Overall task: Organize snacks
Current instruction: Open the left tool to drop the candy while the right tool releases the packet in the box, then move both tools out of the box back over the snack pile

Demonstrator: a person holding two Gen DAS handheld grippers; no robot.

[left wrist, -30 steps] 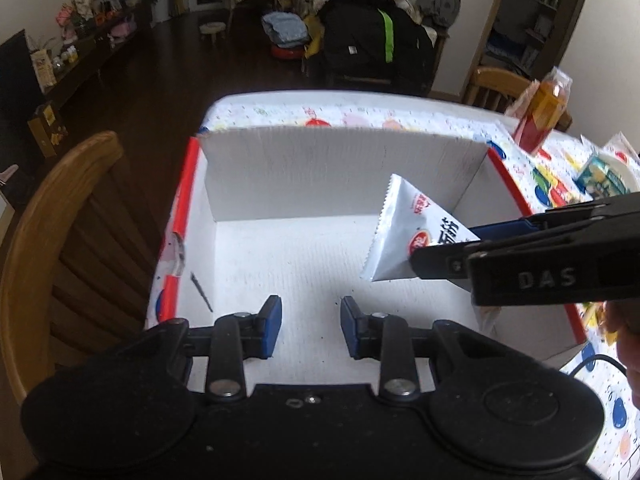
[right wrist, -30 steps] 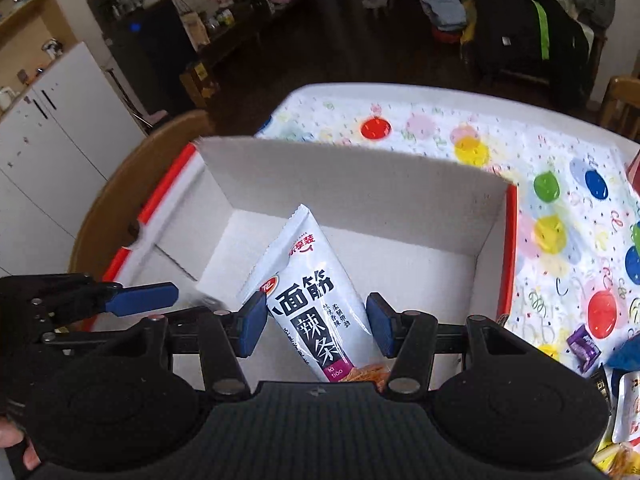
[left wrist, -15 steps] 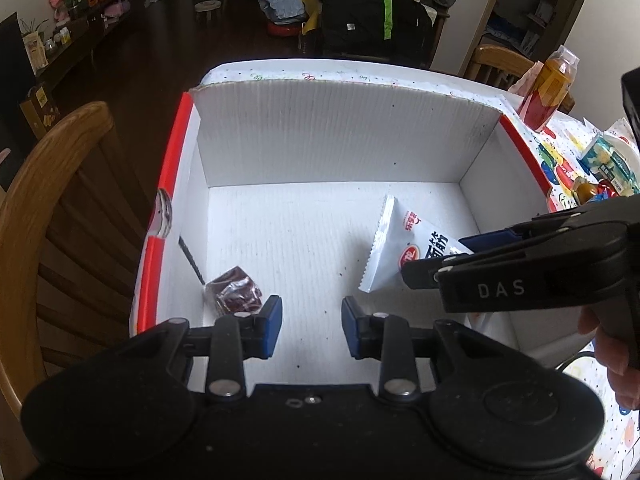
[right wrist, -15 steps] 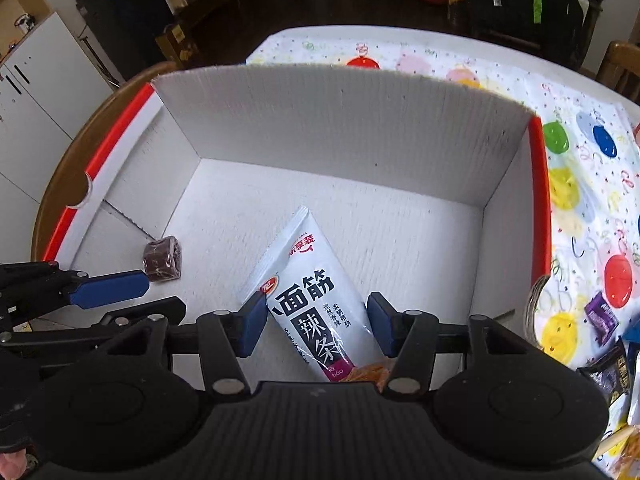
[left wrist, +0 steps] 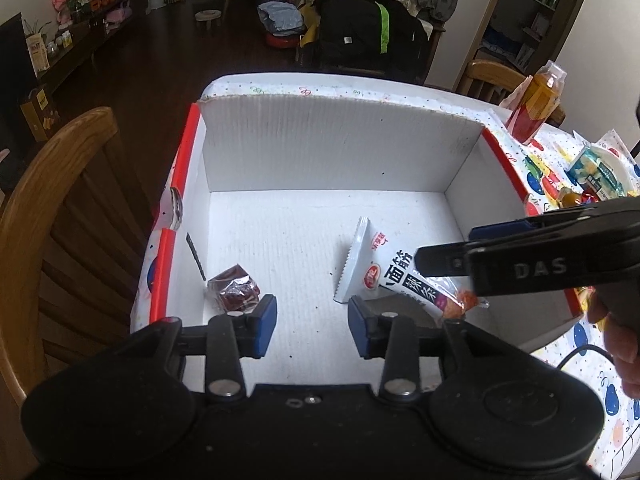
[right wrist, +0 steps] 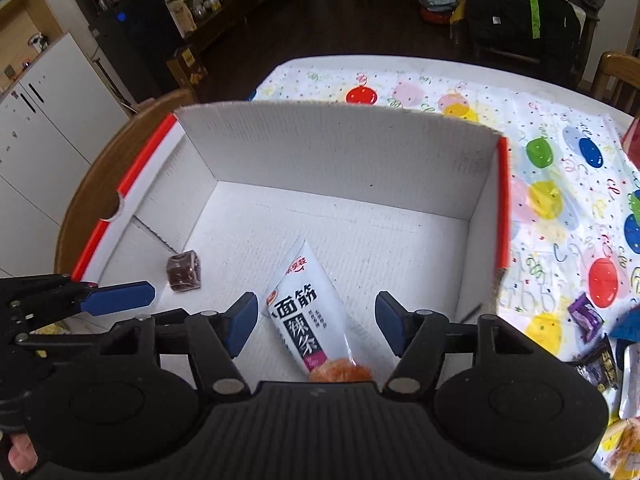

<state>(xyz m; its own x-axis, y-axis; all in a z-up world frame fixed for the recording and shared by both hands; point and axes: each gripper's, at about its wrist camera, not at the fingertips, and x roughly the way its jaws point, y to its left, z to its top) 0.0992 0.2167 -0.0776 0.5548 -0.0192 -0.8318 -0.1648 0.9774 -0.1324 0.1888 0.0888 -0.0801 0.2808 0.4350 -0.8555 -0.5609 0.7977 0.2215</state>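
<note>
A white cardboard box (left wrist: 340,144) with red edges stands open on the table. On its floor lies a white snack packet (left wrist: 380,276) with black characters and an orange end. A dark brown wrapped candy (left wrist: 234,290) rests in the near left corner. My left gripper (left wrist: 312,320) is open over the box's near edge, with the candy just past its left finger. In the right wrist view, my right gripper (right wrist: 316,320) is open, with the packet (right wrist: 308,320) lying loose between its fingers, a gap on each side. The candy (right wrist: 183,271) and left gripper (right wrist: 116,300) show at left.
A wooden chair (left wrist: 52,200) stands against the box's left side. The balloon-print tablecloth (right wrist: 560,184) spreads to the right, with a purple candy (right wrist: 584,316) and other loose snacks there. An orange drink bottle (left wrist: 536,100) stands at the far right of the table.
Both grippers have come down into the box. The right gripper's fingers have spread and the packet, held up in the air before, now lies on the box floor. The candy has come into view.
</note>
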